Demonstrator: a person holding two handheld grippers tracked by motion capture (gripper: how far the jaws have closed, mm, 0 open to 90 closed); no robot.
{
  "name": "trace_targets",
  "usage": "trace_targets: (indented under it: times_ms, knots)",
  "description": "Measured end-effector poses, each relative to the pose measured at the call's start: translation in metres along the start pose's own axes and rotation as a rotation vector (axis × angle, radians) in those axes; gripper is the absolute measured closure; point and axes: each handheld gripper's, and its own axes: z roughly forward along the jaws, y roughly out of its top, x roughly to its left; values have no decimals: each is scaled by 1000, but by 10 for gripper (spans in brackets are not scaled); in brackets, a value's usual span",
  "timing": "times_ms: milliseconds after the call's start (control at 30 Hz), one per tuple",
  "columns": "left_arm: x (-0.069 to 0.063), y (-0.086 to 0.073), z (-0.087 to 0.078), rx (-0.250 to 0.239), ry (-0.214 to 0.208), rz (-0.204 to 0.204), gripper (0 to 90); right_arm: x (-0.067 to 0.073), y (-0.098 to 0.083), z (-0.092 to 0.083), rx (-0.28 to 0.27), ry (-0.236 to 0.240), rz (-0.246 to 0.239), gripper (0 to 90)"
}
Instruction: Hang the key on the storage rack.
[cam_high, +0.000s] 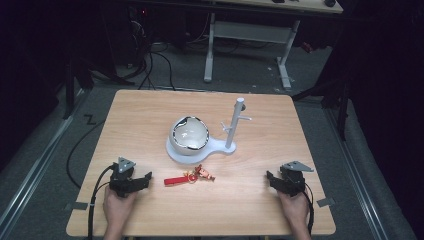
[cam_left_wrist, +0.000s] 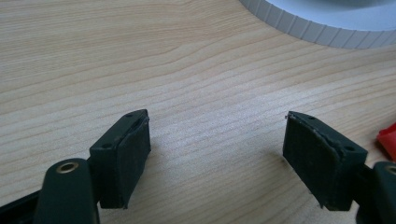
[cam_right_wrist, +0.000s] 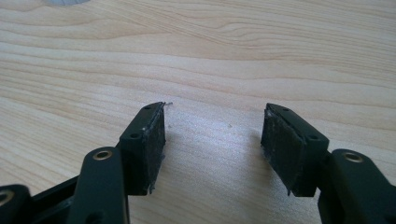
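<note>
Keychain (cam_high: 189, 177) is lying untouched just in front of the white stand (cam_high: 231, 131). Left gripper (cam_high: 146, 178) and right gripper (cam_high: 270, 177) are resting released, flanking it; nothing is started.

Red tag (cam_left_wrist: 388, 140) cut off; keychain charm (cam_high: 202, 173) indistinct.

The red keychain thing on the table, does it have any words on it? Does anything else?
No text can be read anywhere.
The flat red tag with small charms: too small and blurred to tell whether it carries any writing.
The white stand with a round bowl and peg post: no lettering visible.
The light wooden table: only wood grain.
</note>
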Motion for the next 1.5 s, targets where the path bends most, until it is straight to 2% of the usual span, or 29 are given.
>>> trace_targets:
  times_ms: [933,1267,1333,1500]
  knots:
    - [1,0,0,-3,-3,-3,239,0,-1,-1,-1,3,-9,397]
    - [1,0,0,-3,-4,-4,239,0,-1,-2,-11,27,-9,416]
    - [1,0,0,-3,-4,-4,239,1,0,-4,-26,52,-9,413]
    - [1,0,0,-3,-4,-4,239,4,4,-7,-39,79,-30,412]
